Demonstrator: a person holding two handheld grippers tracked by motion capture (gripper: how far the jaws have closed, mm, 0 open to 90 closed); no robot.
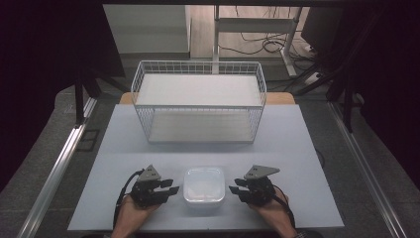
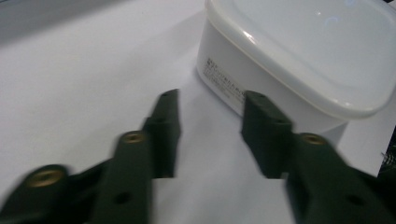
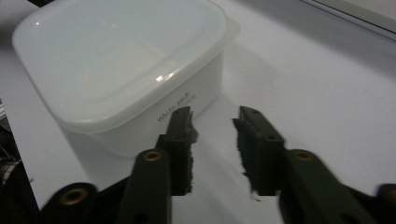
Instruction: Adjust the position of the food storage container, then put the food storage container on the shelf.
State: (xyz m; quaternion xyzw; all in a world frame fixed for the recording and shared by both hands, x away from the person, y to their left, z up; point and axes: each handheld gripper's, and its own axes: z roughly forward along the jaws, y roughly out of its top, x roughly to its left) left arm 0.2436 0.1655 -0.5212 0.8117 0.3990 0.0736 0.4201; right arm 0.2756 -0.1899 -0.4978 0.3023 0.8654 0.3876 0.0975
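High view: a white lidded container [image 1: 204, 186] sits on the pale table [image 1: 297, 148] at the near centre, lid on. The left gripper [image 1: 174, 189] lies at the container's nine o'clock, just beside its wall, held by a hand [image 1: 130, 214] entering from six o'clock. The right gripper [image 1: 232, 190] lies at the container's three o'clock, likewise just beside it, held by the other hand [image 1: 272, 210]. Both point inward toward the container. A white wire basket [image 1: 198, 101], standing empty, is at twelve o'clock from the container, well apart. In the left gripper view, the left gripper [image 2: 210, 109] has its jaws parted with bare table between them; the container [image 2: 299, 51] lies at one o'clock, close to the far jaw, contact uncertain. In the right gripper view, the right gripper [image 3: 214, 119] is likewise released, nothing clamped; the container [image 3: 126, 65] sits at eleven o'clock, printed lettering on its wall beside the near jaw tip.
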